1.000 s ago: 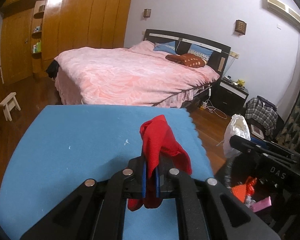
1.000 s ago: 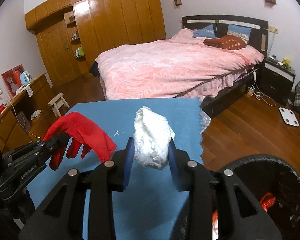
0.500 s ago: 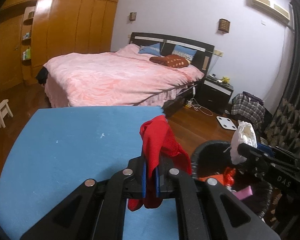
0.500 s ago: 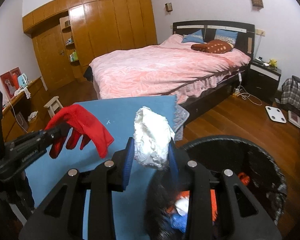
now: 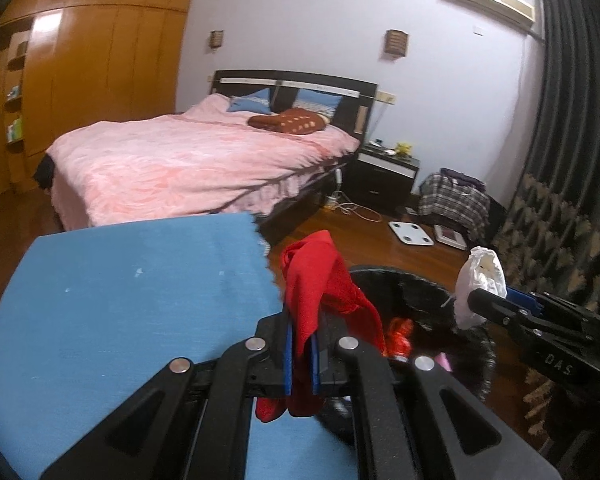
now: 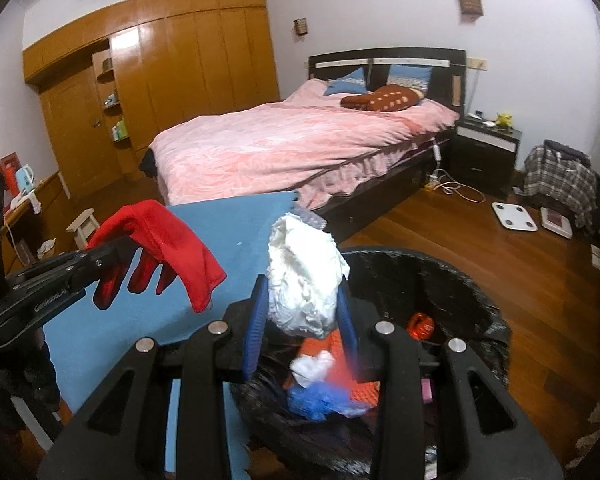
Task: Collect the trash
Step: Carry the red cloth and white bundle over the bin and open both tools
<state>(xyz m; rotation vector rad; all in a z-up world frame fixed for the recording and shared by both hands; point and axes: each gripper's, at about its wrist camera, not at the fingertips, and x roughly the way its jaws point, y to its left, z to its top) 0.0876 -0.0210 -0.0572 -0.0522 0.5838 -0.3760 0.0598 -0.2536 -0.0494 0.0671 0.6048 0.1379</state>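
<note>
- The left gripper point(image 5: 302, 354) is squeezed tight on a red glove point(image 5: 320, 280). In the left camera's picture, the glove sticks up in the middle and hangs down below the blue pads.
- Under it, in the lower left, lies a blue table point(image 5: 132, 300).
- The right gripper point(image 6: 302, 316) is clamped on a white crumpled wad point(image 6: 306, 276), in the middle of the right camera's picture.
- Below the wad, in the lower right, sits a black trash bin point(image 6: 472, 300) with red, white and blue trash inside.
- A pink bed point(image 6: 300, 144) stands behind, in the upper middle.
</note>
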